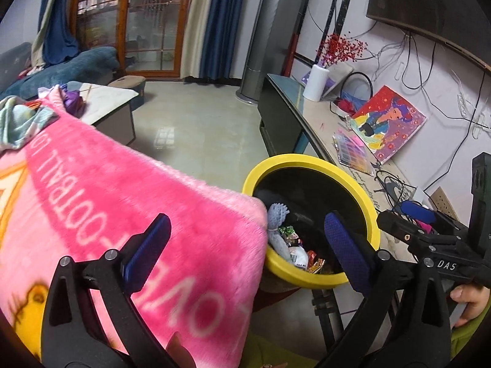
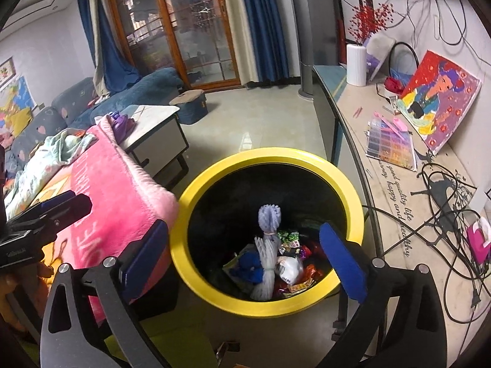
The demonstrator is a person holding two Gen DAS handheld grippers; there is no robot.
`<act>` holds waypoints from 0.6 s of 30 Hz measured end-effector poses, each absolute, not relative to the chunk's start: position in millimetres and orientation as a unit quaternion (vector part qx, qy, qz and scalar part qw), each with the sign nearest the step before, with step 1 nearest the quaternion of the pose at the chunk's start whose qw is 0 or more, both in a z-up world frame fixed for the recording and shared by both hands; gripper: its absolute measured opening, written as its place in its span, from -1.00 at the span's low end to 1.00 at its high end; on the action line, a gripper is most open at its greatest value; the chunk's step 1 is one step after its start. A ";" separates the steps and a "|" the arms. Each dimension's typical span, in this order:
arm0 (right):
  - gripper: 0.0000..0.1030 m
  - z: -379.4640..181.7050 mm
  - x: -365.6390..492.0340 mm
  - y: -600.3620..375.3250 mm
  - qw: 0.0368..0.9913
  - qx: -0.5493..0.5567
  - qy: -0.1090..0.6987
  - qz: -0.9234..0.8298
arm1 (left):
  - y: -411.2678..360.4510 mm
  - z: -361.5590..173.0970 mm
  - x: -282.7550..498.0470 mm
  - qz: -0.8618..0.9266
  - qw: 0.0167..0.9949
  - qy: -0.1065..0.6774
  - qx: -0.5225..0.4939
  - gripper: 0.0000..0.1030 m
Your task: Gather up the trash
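A black trash bin with a yellow rim (image 2: 196,190) stands on the floor between a pink blanket and a long side table; it also shows in the left wrist view (image 1: 362,190). Inside lie a lavender foam net sleeve (image 2: 268,245), snack wrappers (image 2: 294,285), a white crumpled piece (image 2: 290,268) and something blue (image 2: 248,266). My right gripper (image 2: 245,257) is open and empty, held over the bin's mouth. My left gripper (image 1: 248,251) is open and empty, above the blanket's corner at the bin's left edge. The right gripper's body (image 1: 429,239) shows at the right.
A pink blanket (image 1: 122,202) covers the surface to the left, with a light green cloth (image 2: 52,156) on it. A long side table (image 2: 392,202) with cables, a painting (image 2: 438,98), a bead box and a white vase (image 2: 356,64) runs along the right. A coffee table (image 2: 153,128) and sofa stand beyond.
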State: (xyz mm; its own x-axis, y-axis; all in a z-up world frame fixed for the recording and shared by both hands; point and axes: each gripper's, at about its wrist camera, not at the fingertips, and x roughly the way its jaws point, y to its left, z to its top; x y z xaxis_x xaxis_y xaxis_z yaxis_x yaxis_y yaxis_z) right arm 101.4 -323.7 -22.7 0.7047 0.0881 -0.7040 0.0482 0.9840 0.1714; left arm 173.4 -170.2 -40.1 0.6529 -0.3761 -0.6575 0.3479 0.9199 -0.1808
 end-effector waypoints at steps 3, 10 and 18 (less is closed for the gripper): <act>0.87 -15.4 96.0 -311.6 0.923 0.076 0.378 0.015 | -157.6 -36.2 164.6 -0.190 0.913 0.359 -0.023 0.78; 0.87 -0.6 81.8 -281.2 0.930 0.050 0.364 0.024 | -132.8 -23.8 144.1 -0.171 0.925 0.338 -0.033 0.78; 0.87 11.7 62.7 -250.9 0.944 0.042 0.327 0.024 | -102.6 -6.4 115.6 -0.145 0.943 0.297 -0.027 0.79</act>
